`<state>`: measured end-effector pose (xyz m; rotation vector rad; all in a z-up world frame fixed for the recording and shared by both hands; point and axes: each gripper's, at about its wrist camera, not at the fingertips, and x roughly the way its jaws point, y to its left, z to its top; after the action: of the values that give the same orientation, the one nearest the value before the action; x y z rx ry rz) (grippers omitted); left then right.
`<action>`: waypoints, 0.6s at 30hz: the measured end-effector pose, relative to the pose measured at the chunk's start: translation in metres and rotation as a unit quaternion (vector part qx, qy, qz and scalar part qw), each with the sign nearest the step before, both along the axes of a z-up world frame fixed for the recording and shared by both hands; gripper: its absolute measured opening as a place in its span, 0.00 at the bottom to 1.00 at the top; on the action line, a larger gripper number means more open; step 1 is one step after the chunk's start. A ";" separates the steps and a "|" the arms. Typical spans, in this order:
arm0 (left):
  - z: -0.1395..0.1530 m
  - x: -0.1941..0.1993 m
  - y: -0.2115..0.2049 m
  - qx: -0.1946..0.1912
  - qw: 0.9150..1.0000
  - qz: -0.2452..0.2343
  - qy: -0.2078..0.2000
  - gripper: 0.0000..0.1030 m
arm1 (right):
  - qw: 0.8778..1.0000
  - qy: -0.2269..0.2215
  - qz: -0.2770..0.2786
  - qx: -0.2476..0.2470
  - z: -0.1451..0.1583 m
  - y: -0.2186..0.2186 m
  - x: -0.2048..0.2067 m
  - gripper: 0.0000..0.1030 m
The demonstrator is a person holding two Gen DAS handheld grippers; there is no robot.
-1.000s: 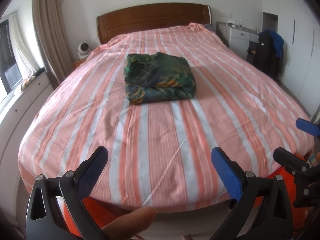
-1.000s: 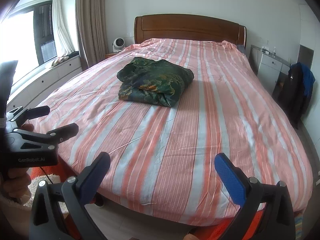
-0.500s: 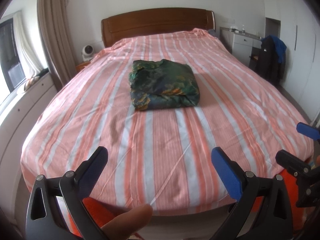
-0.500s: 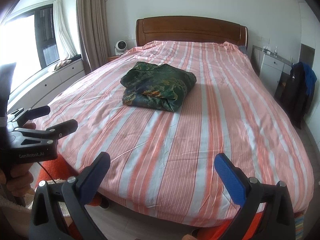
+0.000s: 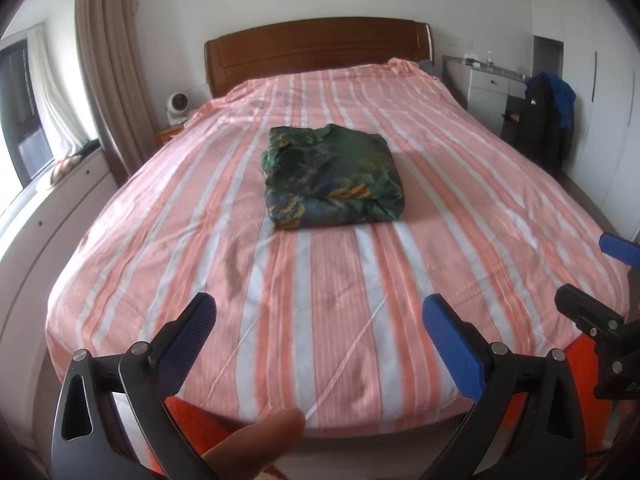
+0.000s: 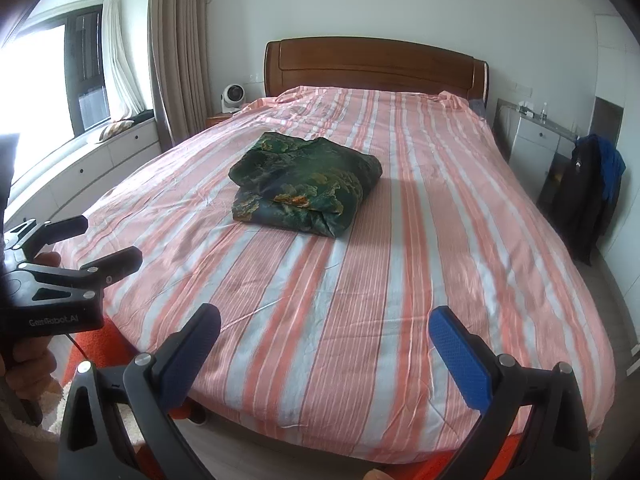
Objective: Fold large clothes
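Note:
A dark green patterned garment (image 5: 332,178) lies folded into a thick square bundle in the middle of the bed (image 5: 320,312), which has a pink and white striped sheet. The right wrist view shows the same garment (image 6: 304,188) on the bed (image 6: 360,300). My left gripper (image 5: 318,316) hangs open at the foot of the bed, well short of the bundle, holding nothing. My right gripper (image 6: 324,328) is open too and empty, at the foot of the bed. The left gripper (image 6: 80,240) appears at the left edge of the right wrist view.
A wooden headboard (image 5: 316,50) stands at the far end. A small white fan (image 5: 177,106) sits on a nightstand at the left, by curtains and a window bench. A white desk and a chair draped with dark and blue jackets (image 5: 546,120) stand at the right.
Both grippers have risen and tilted up, so the bundle sits lower in both views. The folded garment has not moved.

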<state>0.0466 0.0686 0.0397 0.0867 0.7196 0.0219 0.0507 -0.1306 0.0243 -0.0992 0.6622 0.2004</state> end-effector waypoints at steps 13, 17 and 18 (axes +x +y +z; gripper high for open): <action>-0.002 0.007 0.004 0.013 1.000 0.013 0.002 1.00 | 0.999 0.000 -0.034 -0.028 -0.002 -0.005 0.004 1.00; 0.006 0.003 -0.001 0.013 1.000 0.004 -0.006 1.00 | 0.999 -0.008 -0.037 -0.017 0.004 -0.007 0.003 1.00; 0.009 0.002 -0.002 0.012 1.000 0.002 -0.008 1.00 | 0.999 -0.009 -0.037 -0.015 0.005 -0.007 0.003 1.00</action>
<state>0.0489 0.0667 0.0486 0.1082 0.7039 0.0347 0.0535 -0.1375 0.0297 -0.1053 0.6490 0.1186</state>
